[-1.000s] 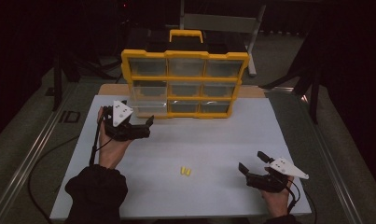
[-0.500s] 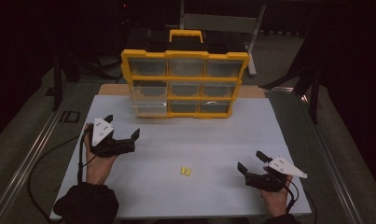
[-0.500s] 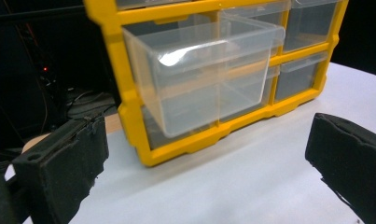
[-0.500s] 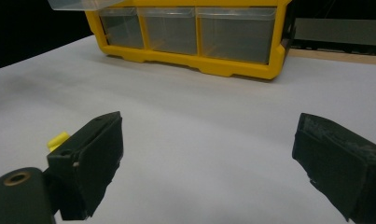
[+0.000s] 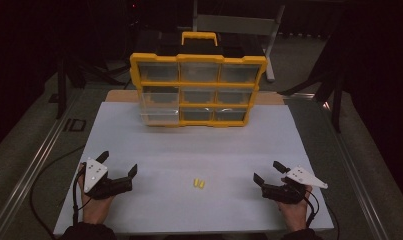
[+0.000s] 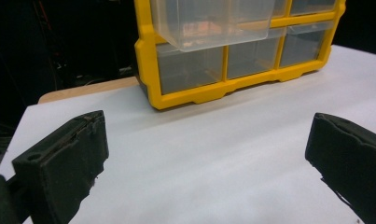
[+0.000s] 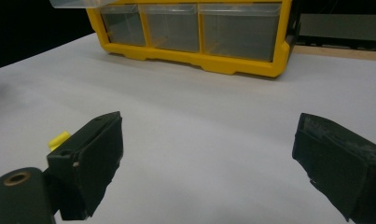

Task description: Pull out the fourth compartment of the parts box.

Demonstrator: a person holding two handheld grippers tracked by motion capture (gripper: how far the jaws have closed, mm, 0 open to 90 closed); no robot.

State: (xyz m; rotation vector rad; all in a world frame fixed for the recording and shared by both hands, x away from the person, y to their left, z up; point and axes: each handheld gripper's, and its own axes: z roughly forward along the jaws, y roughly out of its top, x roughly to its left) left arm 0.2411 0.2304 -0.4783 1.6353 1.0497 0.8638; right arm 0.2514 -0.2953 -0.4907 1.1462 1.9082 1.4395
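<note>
Yellow pieces point(image 5: 198, 184) lying on white table point(image 5: 189, 150) between left gripper point(image 5: 120, 168) and right gripper point(image 5: 267, 172), both spread wide, empty.

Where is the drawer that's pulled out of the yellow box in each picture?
High view: the open clear drawer sticks out at the left of the yellow organizer's middle row.
Left gripper view: top centre, above the jaws.
Right gripper view: a corner at the top left edge.
Shared landmark: the organizer's yellow bottom rail.
</note>
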